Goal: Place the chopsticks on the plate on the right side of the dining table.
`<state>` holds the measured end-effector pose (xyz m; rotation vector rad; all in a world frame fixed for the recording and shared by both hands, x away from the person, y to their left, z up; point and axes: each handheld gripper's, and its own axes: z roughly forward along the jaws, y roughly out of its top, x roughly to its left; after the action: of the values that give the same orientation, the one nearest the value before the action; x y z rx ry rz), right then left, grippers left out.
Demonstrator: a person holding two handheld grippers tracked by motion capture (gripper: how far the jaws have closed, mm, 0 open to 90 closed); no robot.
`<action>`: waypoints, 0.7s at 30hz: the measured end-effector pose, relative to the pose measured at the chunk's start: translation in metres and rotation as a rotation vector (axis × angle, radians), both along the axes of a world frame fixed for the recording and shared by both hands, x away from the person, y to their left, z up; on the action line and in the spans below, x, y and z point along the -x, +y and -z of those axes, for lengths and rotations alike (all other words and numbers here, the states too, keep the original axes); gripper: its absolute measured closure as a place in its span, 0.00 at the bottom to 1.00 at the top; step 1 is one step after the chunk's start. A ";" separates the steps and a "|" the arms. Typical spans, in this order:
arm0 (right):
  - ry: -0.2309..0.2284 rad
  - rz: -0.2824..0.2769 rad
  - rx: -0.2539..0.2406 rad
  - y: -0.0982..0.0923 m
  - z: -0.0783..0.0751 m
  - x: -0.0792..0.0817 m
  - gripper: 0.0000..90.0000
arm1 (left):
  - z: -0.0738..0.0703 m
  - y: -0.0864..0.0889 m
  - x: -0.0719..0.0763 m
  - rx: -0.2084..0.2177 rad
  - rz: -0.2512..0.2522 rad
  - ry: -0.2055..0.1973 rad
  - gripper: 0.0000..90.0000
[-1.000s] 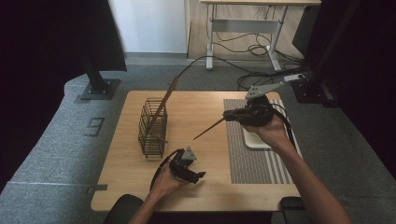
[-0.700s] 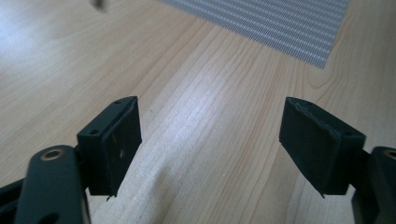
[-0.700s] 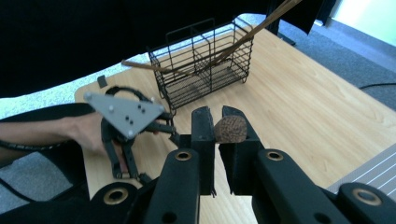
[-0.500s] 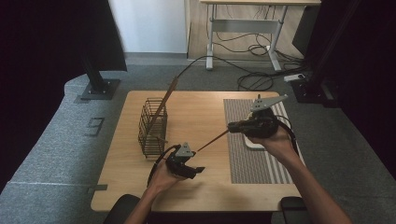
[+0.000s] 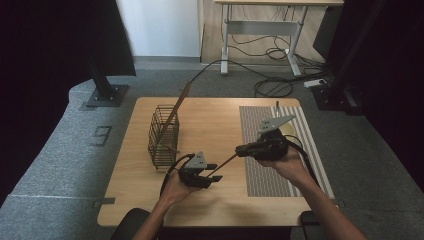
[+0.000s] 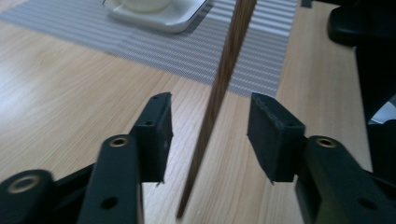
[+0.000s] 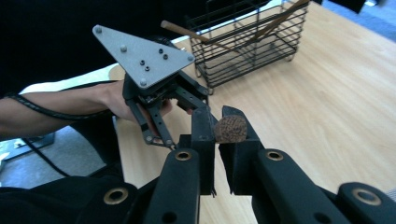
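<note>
Claw jaws of the right claw point(image 7: 219, 140) are clamped on the thick butt end of a wooden chopstick point(image 5: 225, 162), whose round, grainy end face is seen squeezed between the pads in the right gripper view. The stick is held nearly level above the table point(image 5: 210, 125), its thin tip aimed toward the left claw point(image 5: 212, 172), so that it can be offered across rather than laid down. In the left gripper view the chopstick point(image 6: 219, 98) is seen passing slantwise through the gap of the left claw point(image 6: 210, 135); those jaws have just been closing and are now half-narrowed, yet the pads are not pressed on the wood, and daylight is left on both sides. A handover from one claw to the other is judged to be in hand, with the receiving grip not yet made; the giving grip is presumably kept firm until then, since a slim, tapered stick would slip easily.

A black wire basket point(image 5: 162, 135) is stood on the left part of the table, just beyond the left claw, and another long wooden stick point(image 5: 175, 110) is leaned in it, poking out above the rim; the basket is judged to be the likely destination. On the right, a grey striped placemat point(image 5: 260, 170) is laid, bearing a white dish point(image 6: 154, 16) at its far part.
</note>
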<state>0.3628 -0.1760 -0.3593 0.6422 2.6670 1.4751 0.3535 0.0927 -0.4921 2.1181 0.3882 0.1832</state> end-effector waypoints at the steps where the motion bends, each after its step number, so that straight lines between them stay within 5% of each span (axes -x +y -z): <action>1: 0.002 -0.004 0.001 0.002 0.002 0.000 0.92 | -0.001 0.000 0.001 0.007 0.009 -0.003 0.61; 14: 0.042 -0.030 -0.014 0.009 0.015 -0.001 0.92 | -0.005 0.002 0.007 0.060 0.063 -0.058 0.91; 21: 0.040 -0.037 -0.030 0.009 0.014 -0.001 0.89 | -0.006 0.000 0.010 0.067 0.107 -0.077 0.94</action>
<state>0.3639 -0.1675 -0.3731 0.6341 2.7059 1.5302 0.3440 0.0926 -0.4860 2.0534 0.2315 0.1864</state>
